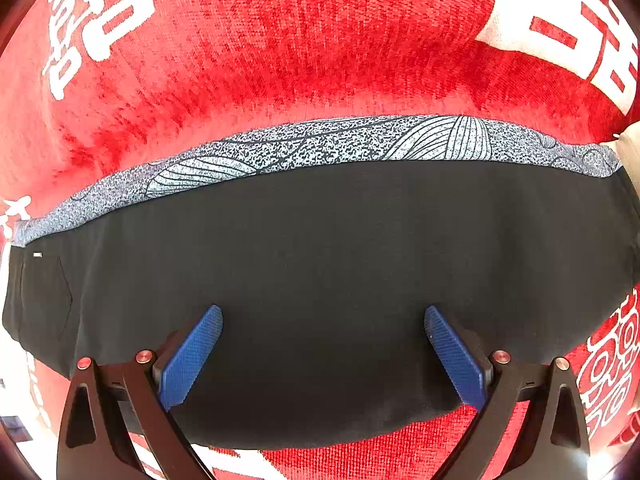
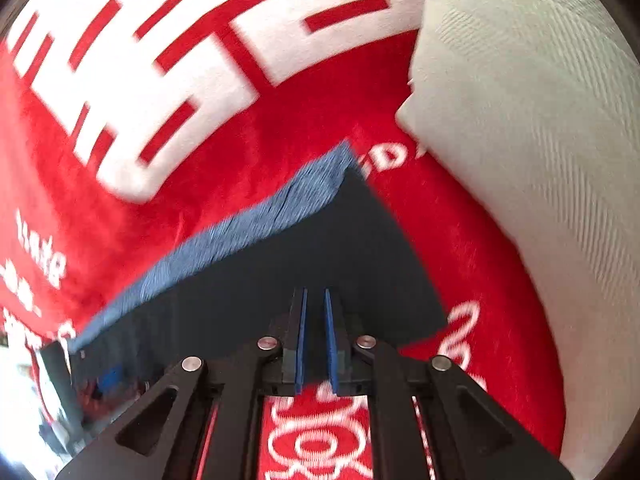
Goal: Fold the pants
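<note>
Pants [image 1: 320,280] black, patterned grey edge

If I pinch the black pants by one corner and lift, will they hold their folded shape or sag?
The black pants lie flat and thin on the red blanket, so they probably drape limply from one corner. The layers, with the patterned band showing along one edge, may slide apart. The plush blanket likely drags on the cloth, so pushing may bunch it.

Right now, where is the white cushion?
The white cushion fills the right side of the right wrist view, on the red blanket, apart from the pants corner. In the left wrist view only its edge shows, far right.
</note>
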The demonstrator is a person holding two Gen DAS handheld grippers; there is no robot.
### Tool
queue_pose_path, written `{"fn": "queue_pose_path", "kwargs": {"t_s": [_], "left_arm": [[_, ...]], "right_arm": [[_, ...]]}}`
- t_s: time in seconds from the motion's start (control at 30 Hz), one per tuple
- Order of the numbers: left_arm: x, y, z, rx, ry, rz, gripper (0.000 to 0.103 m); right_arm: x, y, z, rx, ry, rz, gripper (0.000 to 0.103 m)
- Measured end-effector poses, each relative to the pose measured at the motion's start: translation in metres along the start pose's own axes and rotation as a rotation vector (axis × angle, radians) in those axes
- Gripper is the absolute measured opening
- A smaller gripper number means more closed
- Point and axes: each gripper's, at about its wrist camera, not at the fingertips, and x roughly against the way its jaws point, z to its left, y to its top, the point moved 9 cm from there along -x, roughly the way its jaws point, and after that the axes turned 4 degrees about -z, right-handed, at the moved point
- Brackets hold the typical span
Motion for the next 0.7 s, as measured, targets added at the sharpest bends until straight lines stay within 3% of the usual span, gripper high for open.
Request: {"fn": "queue_pose_path", "kwargs": {"t_s": [0.1, 0.17, 0.23, 0.3, 0.53, 0.7], "left_arm": [[0.0, 0.003, -0.003, -0.014, 0.006, 0.004, 0.102], [0.0, 0.005, -0.004, -0.019, 0.007, 0.009, 0.102], [0.0, 0.007, -0.005, -0.02, 0.003, 0.012, 0.102], [0.002, 0.009, -0.006, -0.021, 0.008, 0.017, 0.102], [0.02, 0.022, -0.021, -0.014, 0.002, 0.001, 0.102], [0.023, 0.024, -0.038, -0.05, -0.001, -0.006, 0.102]], "right_arm": [[-0.016, -0.02, -0.009, 0.021, -0.063, 0.039, 0.015], [-0.01, -0.03, -0.014, -0.079, -0.016, 0.014, 0.015], [-0.001, -0.033, -0.018, -0.144, 0.02, 0.014, 0.029], [0.013, -0.041, -0.017, -0.225, 0.109, -0.012, 0.052], [0.005, -0.074, -0.016, -0.432, 0.297, 0.005, 0.054], [-0.011, -0.069, -0.02, -0.549, 0.391, -0.071, 0.054]]}}
